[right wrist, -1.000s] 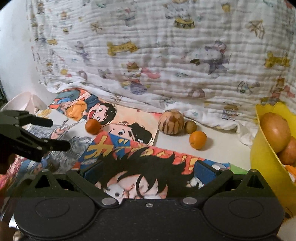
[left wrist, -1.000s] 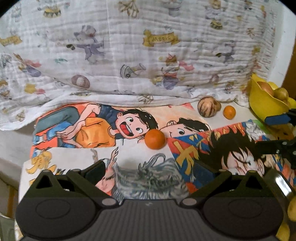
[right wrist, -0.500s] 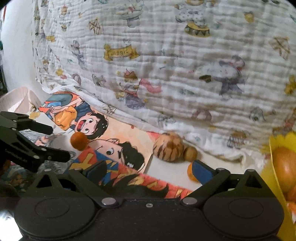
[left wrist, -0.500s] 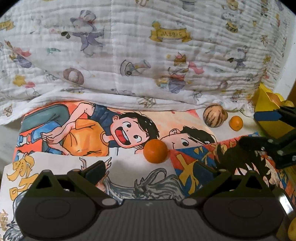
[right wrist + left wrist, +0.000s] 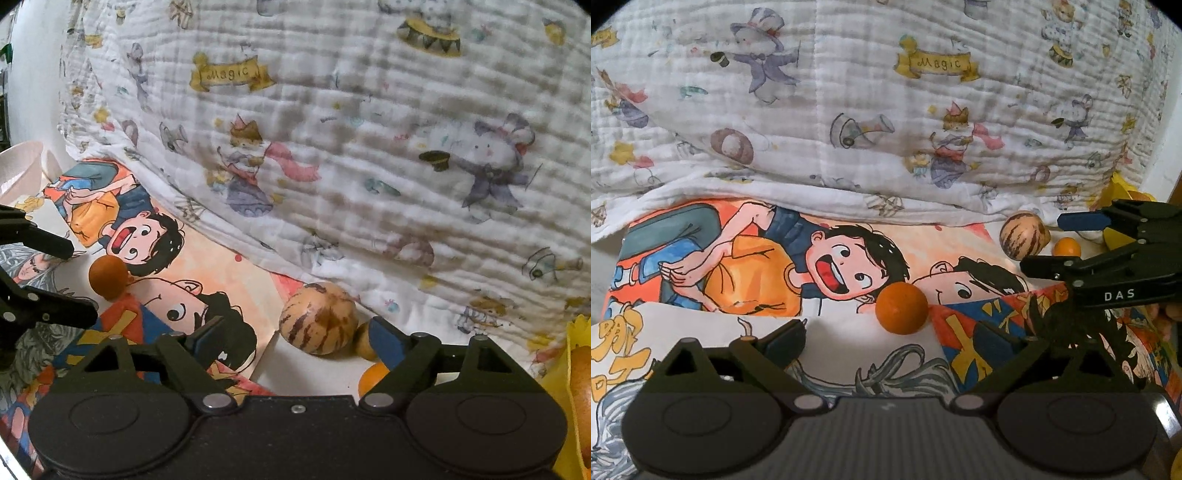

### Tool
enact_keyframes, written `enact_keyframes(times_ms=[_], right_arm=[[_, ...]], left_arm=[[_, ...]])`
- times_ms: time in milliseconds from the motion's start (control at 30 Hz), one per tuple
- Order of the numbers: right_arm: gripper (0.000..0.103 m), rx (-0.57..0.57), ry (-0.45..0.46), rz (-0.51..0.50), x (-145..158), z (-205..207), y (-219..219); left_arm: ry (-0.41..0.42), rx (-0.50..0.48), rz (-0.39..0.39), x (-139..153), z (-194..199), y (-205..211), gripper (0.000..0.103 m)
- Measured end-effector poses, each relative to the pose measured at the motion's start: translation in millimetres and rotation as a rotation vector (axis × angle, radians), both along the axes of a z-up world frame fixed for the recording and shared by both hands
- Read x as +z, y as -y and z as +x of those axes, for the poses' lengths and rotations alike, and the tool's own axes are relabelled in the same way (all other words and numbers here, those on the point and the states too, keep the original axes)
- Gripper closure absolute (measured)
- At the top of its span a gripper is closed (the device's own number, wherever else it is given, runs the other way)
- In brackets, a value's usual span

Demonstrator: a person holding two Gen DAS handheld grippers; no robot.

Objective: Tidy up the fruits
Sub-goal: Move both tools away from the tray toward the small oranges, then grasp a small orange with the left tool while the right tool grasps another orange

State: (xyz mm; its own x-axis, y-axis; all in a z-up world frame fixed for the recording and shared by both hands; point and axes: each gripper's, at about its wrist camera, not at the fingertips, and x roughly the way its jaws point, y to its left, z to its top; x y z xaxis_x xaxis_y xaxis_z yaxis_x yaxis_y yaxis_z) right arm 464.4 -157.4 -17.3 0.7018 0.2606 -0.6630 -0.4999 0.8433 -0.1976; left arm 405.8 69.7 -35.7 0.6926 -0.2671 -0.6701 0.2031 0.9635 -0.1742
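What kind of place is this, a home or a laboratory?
Probably a home. A child's printed blanket hangs behind, cartoon posters cover the surface, and loose fruit lies there, such as an orange and a striped melon.

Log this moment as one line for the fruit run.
step: reaching | right gripper: closing around striped melon, not yet gripping | left gripper: open, facing orange | yellow bowl: holds fruit

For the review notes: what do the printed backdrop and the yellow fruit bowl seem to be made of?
Backdrop: soft crinkled cotton-like cloth, matte, going by its fine ripples, stitched lines and folds.
Yellow bowl: probably moulded plastic, going by its smooth, even colour and thin zigzag rim; only its edge shows.
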Motion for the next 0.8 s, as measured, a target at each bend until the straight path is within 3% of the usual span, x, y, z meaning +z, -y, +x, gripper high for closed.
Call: enact_keyframes(times_ms=[433,800], right_arm=[[0.019,0.009,0.011,-0.016,-3,7,-4],[0.019,-0.082,-0.02,0.006,-2,6,18]], left_arm=[[0.008,-0.013,-0.018,0,8,3,0.004],[0.005,-0.021,-0.017,-2,14,7,0.005]])
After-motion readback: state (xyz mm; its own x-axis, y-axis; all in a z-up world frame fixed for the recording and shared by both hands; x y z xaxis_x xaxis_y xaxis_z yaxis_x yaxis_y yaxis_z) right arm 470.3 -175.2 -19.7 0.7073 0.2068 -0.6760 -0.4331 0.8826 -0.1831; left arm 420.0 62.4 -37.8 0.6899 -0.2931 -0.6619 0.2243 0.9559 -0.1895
